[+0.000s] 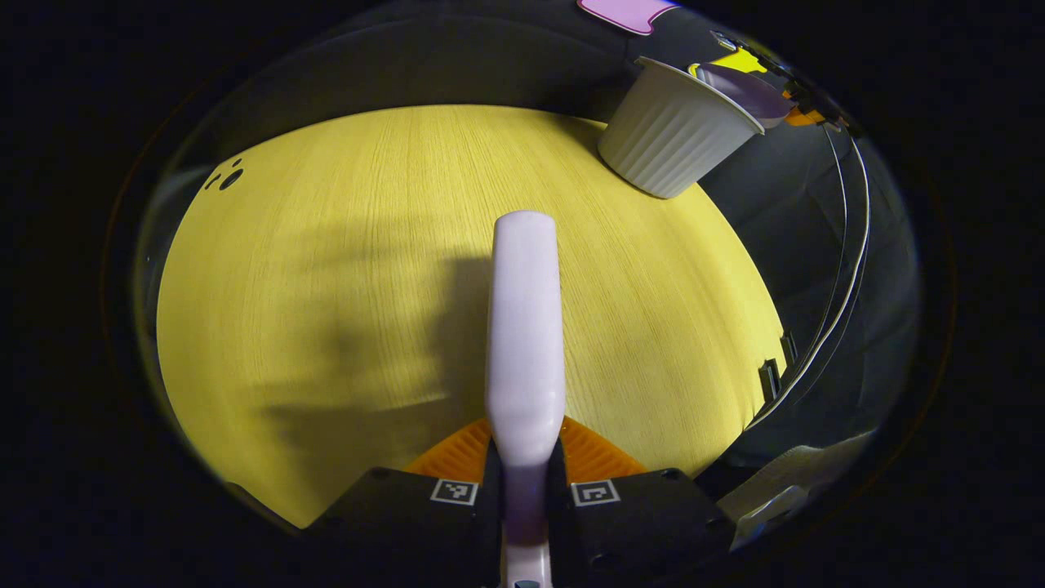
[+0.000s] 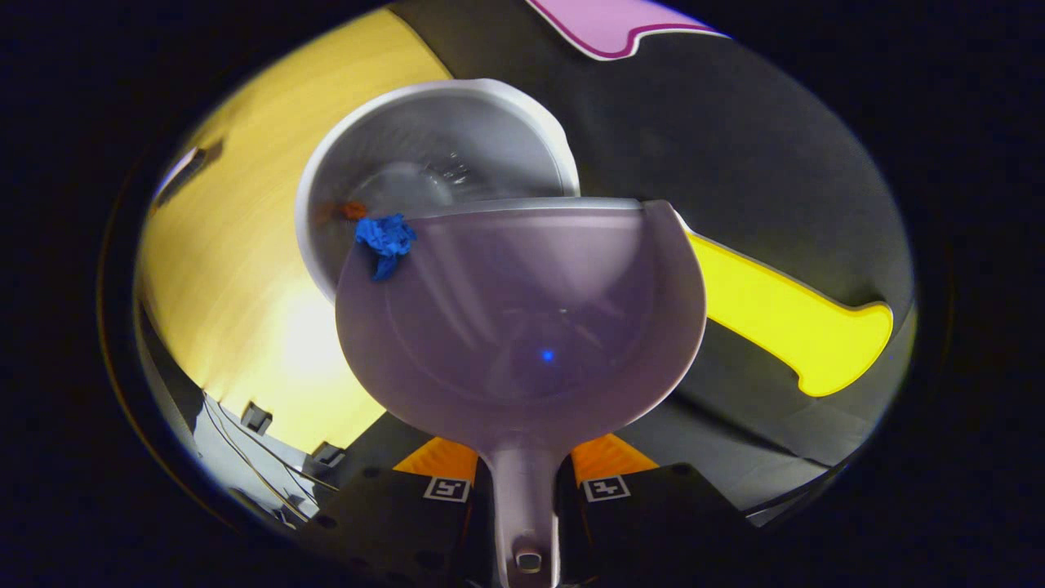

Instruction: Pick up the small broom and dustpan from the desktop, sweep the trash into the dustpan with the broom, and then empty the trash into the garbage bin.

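1. In the left gripper view, the left hand-held gripper [image 1: 525, 490] pinched the broom [image 1: 525, 327], its long axis pointing up-frame over the counter [image 1: 326, 286].
2. In the right gripper view, the right hand-held gripper [image 2: 522, 490] pinched the dustpan [image 2: 522, 327] handle, its mouth tipped up-frame over the bin [image 2: 441, 155]; blue trash [image 2: 385, 238] sat at its lip.

Yellow wood-grain tabletop [image 1: 343, 286], bare surface, shadows across its middle. Small dark holes [image 1: 229, 177] near its far left edge. Thin white cables [image 1: 845, 278] run beyond its right edge, beside black clips [image 1: 775, 371].
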